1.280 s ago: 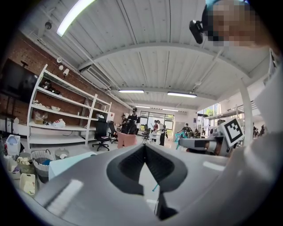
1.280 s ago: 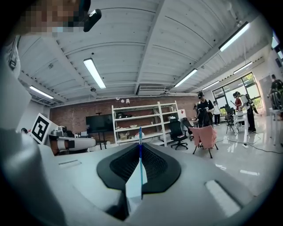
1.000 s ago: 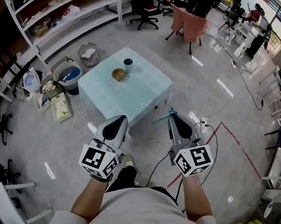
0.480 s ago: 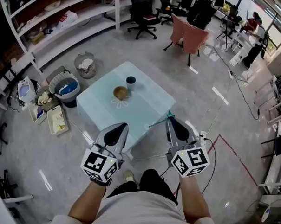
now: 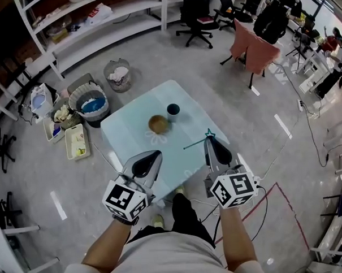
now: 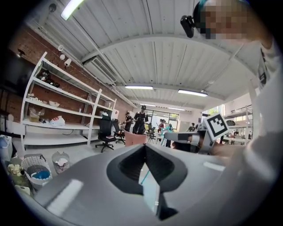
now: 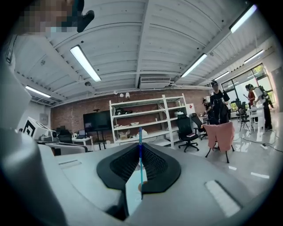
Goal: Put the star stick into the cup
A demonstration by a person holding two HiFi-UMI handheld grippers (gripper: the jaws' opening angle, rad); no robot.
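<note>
While clamped by the right gripper (image 5: 209, 140), the thin teal star stick (image 5: 195, 144) is held over the glossy table (image 5: 131, 135), slanting lower left to its star at upper right. The left gripper (image 5: 155, 155) is closed on nothing.

Table (image 5: 128, 135) is covered by a smooth pale-blue sheet with a slight sheen. Bowl (image 5: 158, 124) is read as matt brown wood. Cup (image 5: 173, 110) is seen as dark and smooth, material not settled. Star stick (image 5: 197, 142) is taken as thin teal plastic. Left gripper (image 5: 154, 155) and right gripper (image 5: 209, 140) are shelled in matt grey plastic; 2 black ribbed pads (image 7: 126, 165) are shown in each. Marker cubes (image 5: 234, 190) are faced in matt black-and-white print. Floor (image 5: 244, 130) is polished grey, glossy. Pink cloth is draped over a chair (image 5: 257, 44).
</note>
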